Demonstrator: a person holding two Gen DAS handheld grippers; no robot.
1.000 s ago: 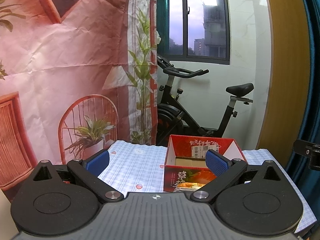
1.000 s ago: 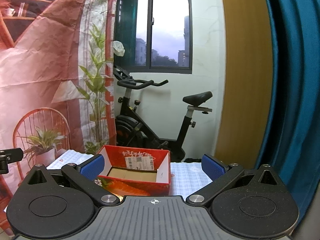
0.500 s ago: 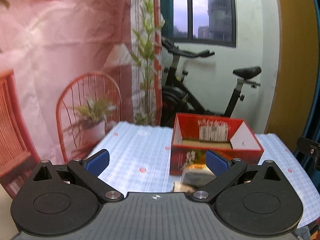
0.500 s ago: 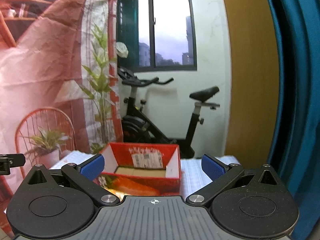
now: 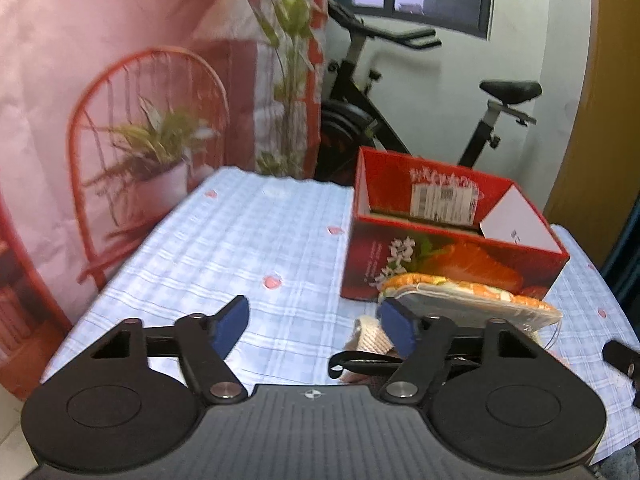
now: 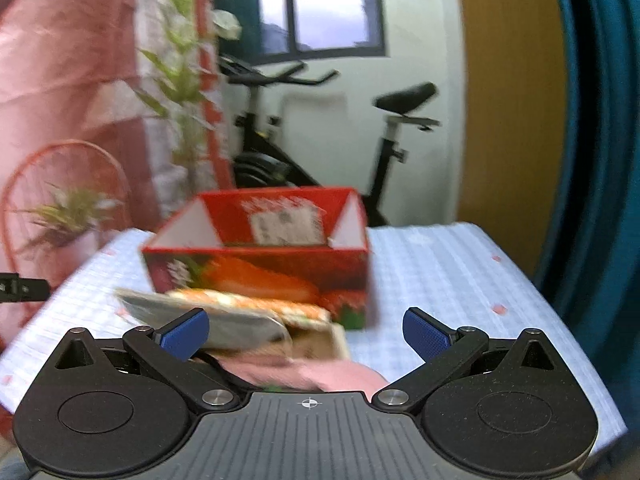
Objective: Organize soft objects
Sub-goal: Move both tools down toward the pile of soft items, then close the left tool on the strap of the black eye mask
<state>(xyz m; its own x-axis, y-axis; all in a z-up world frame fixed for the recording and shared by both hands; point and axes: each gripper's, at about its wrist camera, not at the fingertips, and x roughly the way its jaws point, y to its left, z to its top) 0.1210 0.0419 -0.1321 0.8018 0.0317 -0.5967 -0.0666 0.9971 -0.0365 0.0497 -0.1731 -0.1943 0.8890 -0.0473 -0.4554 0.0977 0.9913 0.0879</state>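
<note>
A red open-topped cardboard box point(image 5: 452, 240) stands on the blue checked tablecloth point(image 5: 224, 248); it also shows in the right wrist view point(image 6: 260, 256). In front of it lies a pile of soft things: a flat clear-wrapped packet with an orange edge point(image 5: 472, 304), a beige strap point(image 5: 368, 332) and a pink cloth point(image 6: 320, 372). The packet shows in the right wrist view point(image 6: 224, 312) too. My left gripper point(image 5: 314, 330) is open and empty, just left of the pile. My right gripper point(image 6: 306, 334) is open and empty, above the pile's near side.
An exercise bike point(image 5: 380, 120) stands behind the table by the window. A printed pink backdrop point(image 5: 120, 80) hangs at the left. A teal curtain point(image 6: 592, 160) hangs at the right. The table's right edge point(image 6: 560, 320) is close to my right gripper.
Both grippers have tilted downward and moved forward, so the tabletop and the pile in front of the box have come into view. Both stay open.
</note>
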